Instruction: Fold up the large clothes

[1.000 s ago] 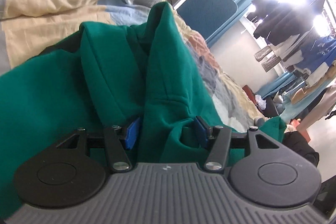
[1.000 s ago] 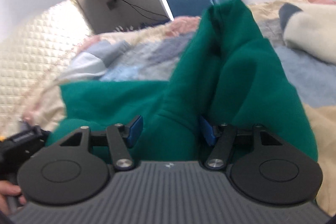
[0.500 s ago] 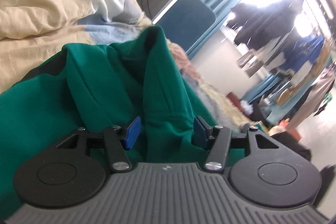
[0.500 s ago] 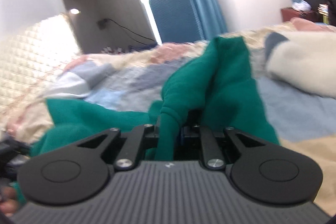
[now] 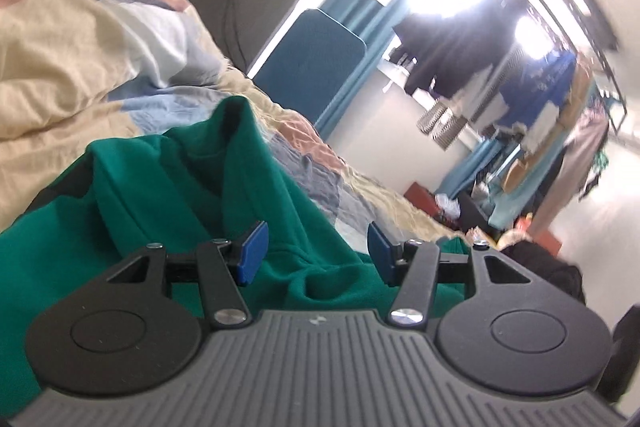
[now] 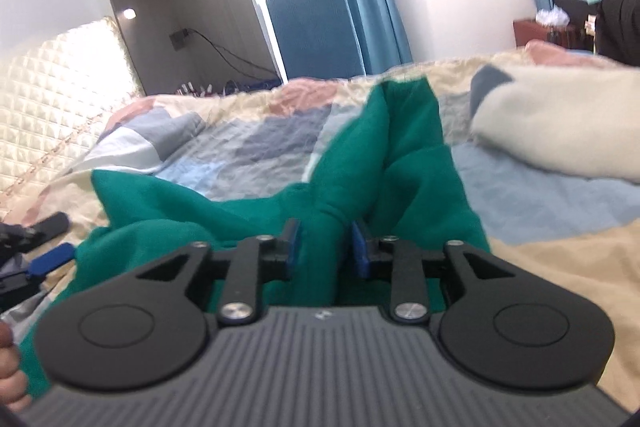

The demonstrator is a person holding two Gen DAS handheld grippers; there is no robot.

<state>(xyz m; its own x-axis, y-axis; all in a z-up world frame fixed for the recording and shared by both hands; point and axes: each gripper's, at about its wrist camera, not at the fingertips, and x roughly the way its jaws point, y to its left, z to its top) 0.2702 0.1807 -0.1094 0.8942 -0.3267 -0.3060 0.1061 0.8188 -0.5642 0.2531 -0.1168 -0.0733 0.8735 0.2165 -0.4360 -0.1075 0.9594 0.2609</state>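
Right gripper has just been opening, a fold of the green garment between its jaws; left gripper stands wide over the same garment, spread ahead on the bed.

Raised green garment ridge dead ahead, open quilt leftward, cream pillow blocking right

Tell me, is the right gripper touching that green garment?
Cannot tell: in the right wrist view a green garment fold stands between the right gripper's blue pads, jaws just reopened; contact unclear.
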